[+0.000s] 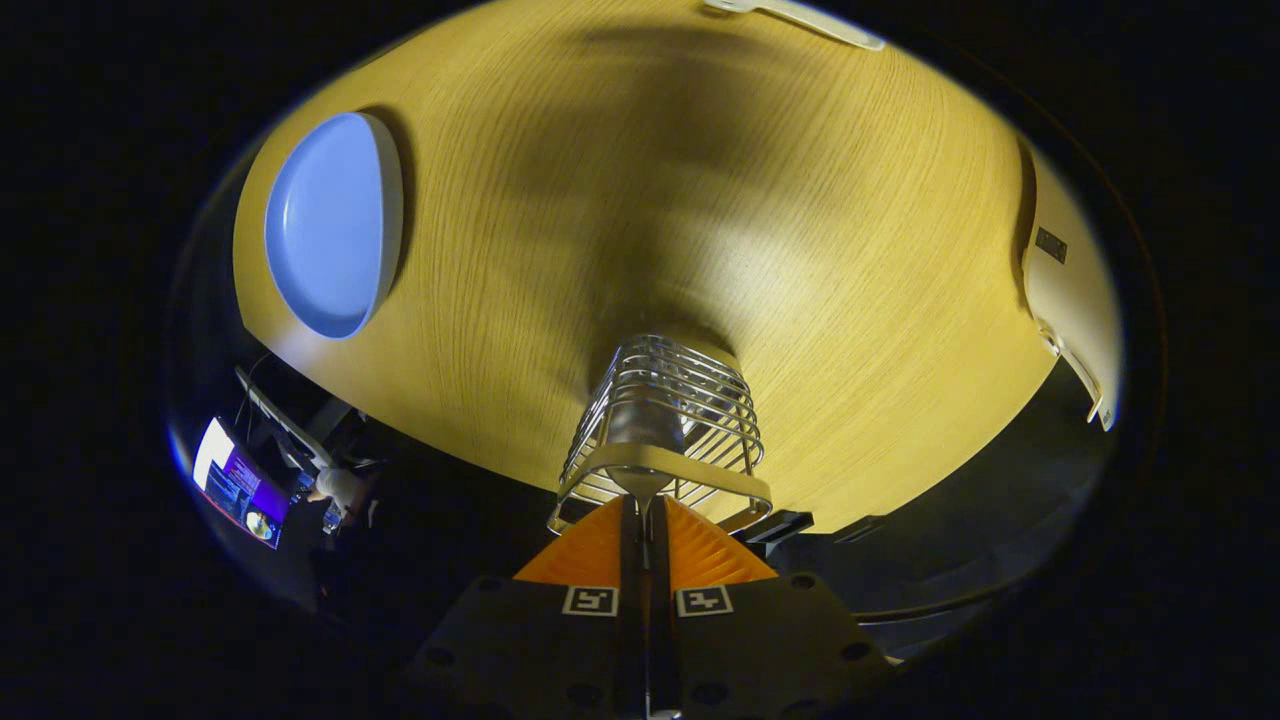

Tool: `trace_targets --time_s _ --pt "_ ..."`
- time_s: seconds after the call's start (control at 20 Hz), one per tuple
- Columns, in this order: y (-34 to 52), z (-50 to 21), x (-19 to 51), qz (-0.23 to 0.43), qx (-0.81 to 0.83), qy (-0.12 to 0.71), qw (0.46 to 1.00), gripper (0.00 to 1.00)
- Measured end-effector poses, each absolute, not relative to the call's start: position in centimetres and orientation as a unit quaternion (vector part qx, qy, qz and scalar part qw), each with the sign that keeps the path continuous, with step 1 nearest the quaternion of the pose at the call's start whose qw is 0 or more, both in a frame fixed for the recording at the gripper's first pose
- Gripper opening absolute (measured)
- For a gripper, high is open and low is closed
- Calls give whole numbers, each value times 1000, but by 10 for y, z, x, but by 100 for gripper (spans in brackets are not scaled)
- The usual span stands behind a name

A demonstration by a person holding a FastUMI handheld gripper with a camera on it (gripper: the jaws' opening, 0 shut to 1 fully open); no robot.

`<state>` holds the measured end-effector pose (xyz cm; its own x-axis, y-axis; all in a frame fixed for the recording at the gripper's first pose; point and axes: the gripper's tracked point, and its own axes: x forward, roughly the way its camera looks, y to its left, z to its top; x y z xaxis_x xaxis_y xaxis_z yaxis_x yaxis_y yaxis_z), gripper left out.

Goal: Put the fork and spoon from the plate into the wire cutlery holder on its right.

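Observation:
My gripper (645, 520) is shut on the thin handle of a metal spoon (642, 428). The spoon's bowl hangs down inside the wire cutlery holder (722, 392), which stands just ahead of my fingers near the table's near edge. The holder has chrome wire walls and a pale wooden rim, and I look into it from above. A blue plate (330, 225) lies on the wooden table (800, 250) well to the left of the holder, with nothing on its visible face.
A white device (1070, 270) lies at the table's right end and a white object (800, 15) at its far side. Below the table's near edge, to the left, a lit screen (235, 480) glows in the dark.

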<state>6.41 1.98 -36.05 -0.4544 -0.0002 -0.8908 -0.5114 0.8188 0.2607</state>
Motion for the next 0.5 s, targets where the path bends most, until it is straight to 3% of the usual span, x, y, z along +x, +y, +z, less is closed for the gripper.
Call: trace_targets --time_s 0.25,0.5 --pt "17 -355 63 259 -138 797 528 12" --pt "20 -335 69 267 -81 744 607 47"
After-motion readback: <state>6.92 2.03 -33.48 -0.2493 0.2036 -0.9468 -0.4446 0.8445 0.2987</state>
